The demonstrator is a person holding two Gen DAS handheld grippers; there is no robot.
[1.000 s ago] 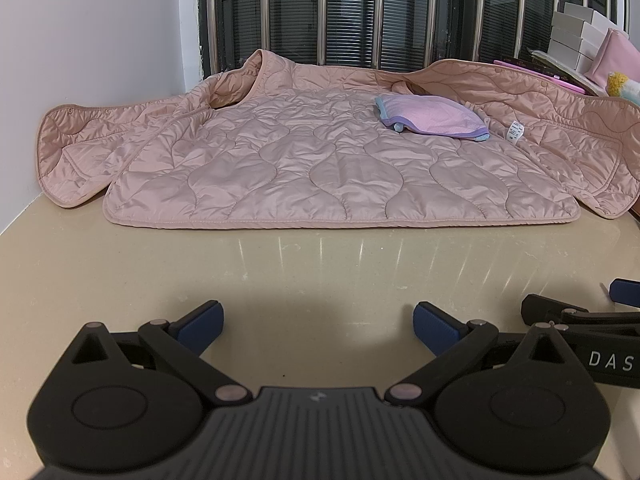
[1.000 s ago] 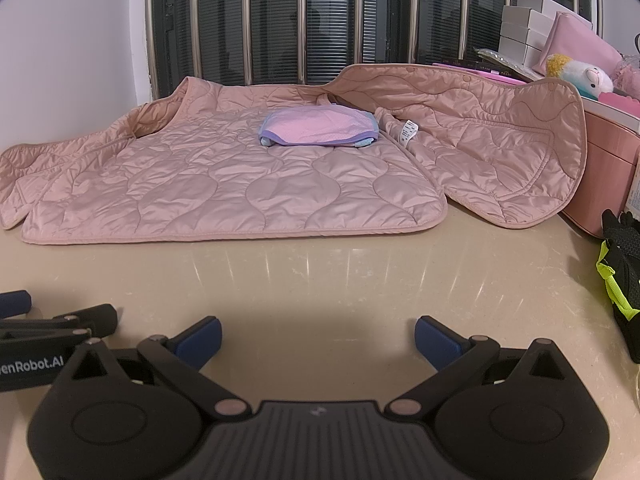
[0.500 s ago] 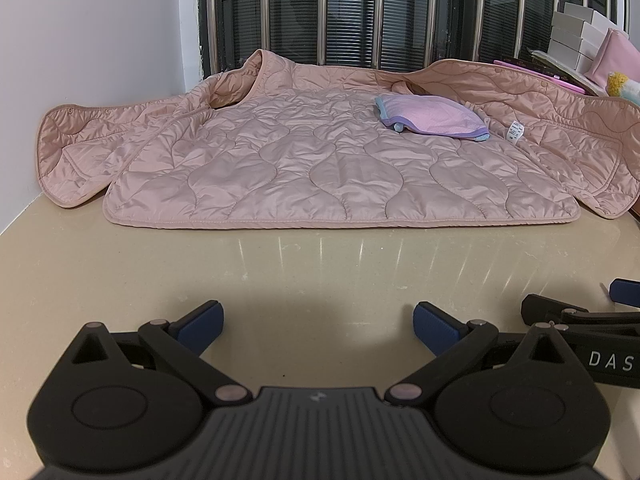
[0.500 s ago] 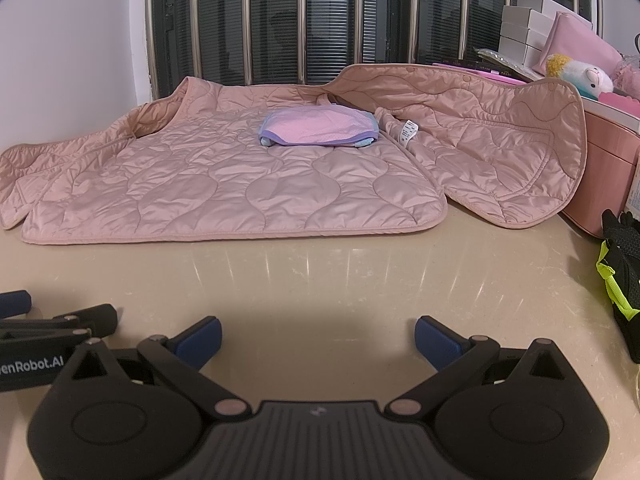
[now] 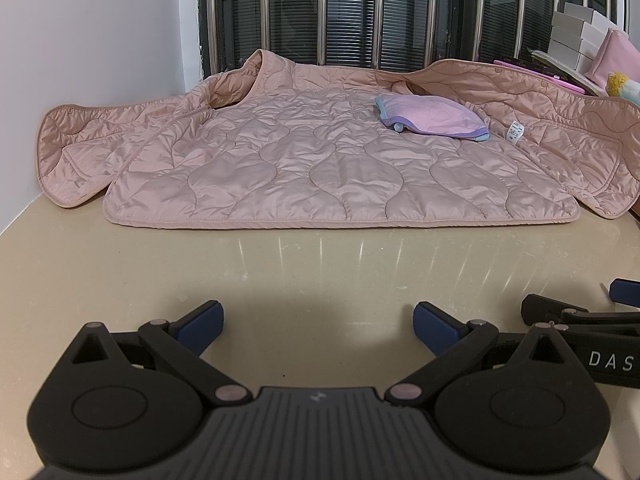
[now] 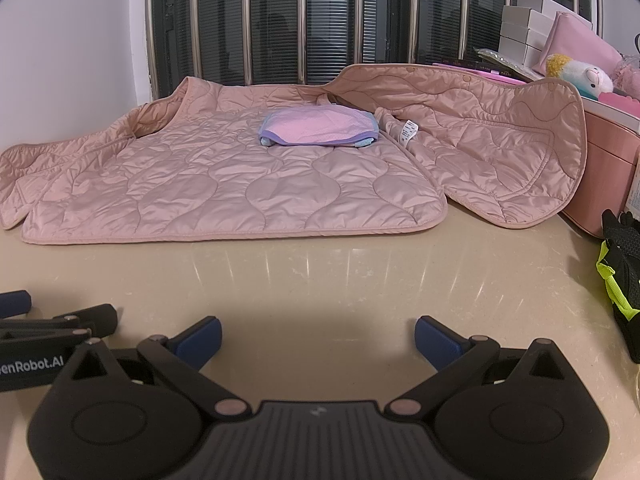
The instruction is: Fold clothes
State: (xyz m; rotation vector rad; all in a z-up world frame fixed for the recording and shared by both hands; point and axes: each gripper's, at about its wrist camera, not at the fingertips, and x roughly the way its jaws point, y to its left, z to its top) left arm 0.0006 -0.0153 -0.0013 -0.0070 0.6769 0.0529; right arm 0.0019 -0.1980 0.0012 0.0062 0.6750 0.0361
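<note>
Nothing moved since earlier frames; both grippers sit where they were. Left gripper (image 5: pixel 316 320) jaws wide, empty, low over beige counter (image 5: pixel 304 268). "DAS" reads on the right gripper's body at lower right of the left view; "enRobot.AI" at lower left of the right view. One pink quilted jacket (image 5: pixel 328 168) lies open across frame centre, long axis left-right, hem toward camera. One folded lilac garment (image 6: pixel 318 126) on it, white care tag (image 6: pixel 407 131) beside. Right gripper (image 6: pixel 318 334) wide, empty.
</note>
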